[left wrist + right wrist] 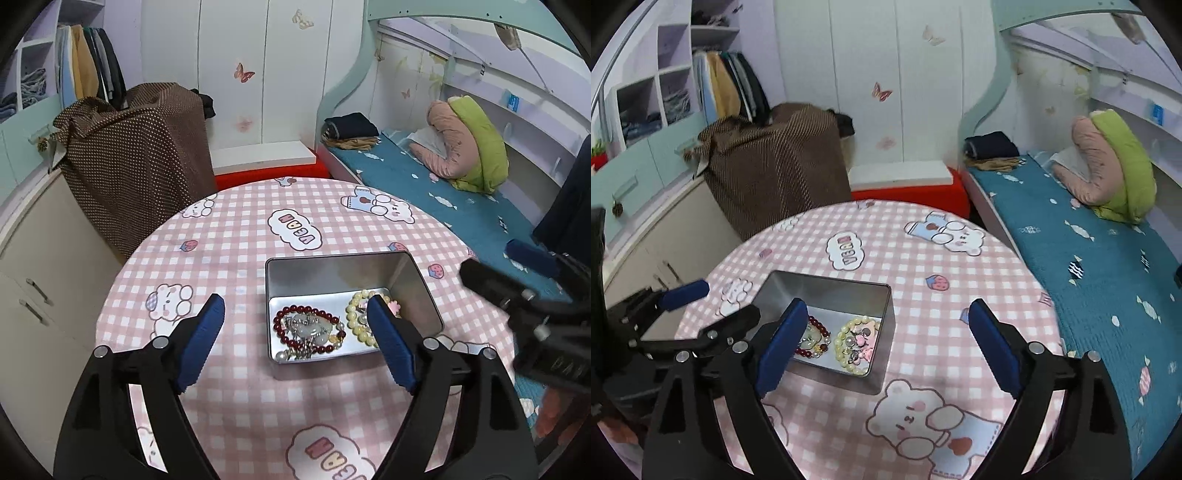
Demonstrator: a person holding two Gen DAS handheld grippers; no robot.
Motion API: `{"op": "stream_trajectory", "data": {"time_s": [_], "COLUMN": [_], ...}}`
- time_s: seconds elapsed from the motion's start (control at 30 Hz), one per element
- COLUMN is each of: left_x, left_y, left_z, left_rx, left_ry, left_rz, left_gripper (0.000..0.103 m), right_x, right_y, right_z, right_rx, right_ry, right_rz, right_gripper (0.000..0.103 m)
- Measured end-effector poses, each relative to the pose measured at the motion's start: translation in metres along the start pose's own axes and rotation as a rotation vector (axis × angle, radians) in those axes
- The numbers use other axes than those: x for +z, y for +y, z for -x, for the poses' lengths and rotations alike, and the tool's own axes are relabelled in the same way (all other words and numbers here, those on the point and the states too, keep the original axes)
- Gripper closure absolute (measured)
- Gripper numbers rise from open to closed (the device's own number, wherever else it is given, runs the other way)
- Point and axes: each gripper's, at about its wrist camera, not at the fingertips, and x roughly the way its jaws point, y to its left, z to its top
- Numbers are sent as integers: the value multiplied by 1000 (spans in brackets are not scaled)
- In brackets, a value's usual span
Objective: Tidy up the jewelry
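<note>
An open silver tin (332, 275) stands on the round table with the pink checked cloth (229, 236). Inside it lie a dark red bead bracelet (291, 309), a pale yellow bead bracelet (354, 308) and a silvery chain (304, 328). My left gripper (295, 301) hangs open just in front of the tin with nothing between its blue pads. In the right wrist view, the tin (827, 291) holds the red bracelet (820, 329), the yellow bracelet (846, 332) and pink charms (868, 349). My right gripper (888, 306) is open and empty, to the tin's right.
A bed with a teal blanket (1089, 266) runs along the table's right side. A brown dotted cloth covers something bulky (140, 155) behind the table's left, with a red box (273, 173) beside it. Cabinets (40, 280) stand at the left.
</note>
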Motion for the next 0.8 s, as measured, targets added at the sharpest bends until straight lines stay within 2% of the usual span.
{"op": "stream_trajectory", "data": {"time_s": [0.2, 0.3, 0.8], "left_x": [-6, -8, -16], "left_y": [-6, -10, -15], "left_z": [26, 40, 84], "left_rx": [23, 47, 80], "left_ry": [-31, -51, -95], "left_rz": [0, -7, 16], "left_gripper": [14, 13, 12], "right_x": [-4, -7, -20], "right_y": [4, 5, 14], "right_z": [27, 38, 72], "right_rx": [-29, -42, -62], "right_ry": [-49, -64, -113], "right_rz": [12, 13, 35], "right_gripper": [14, 9, 7]}}
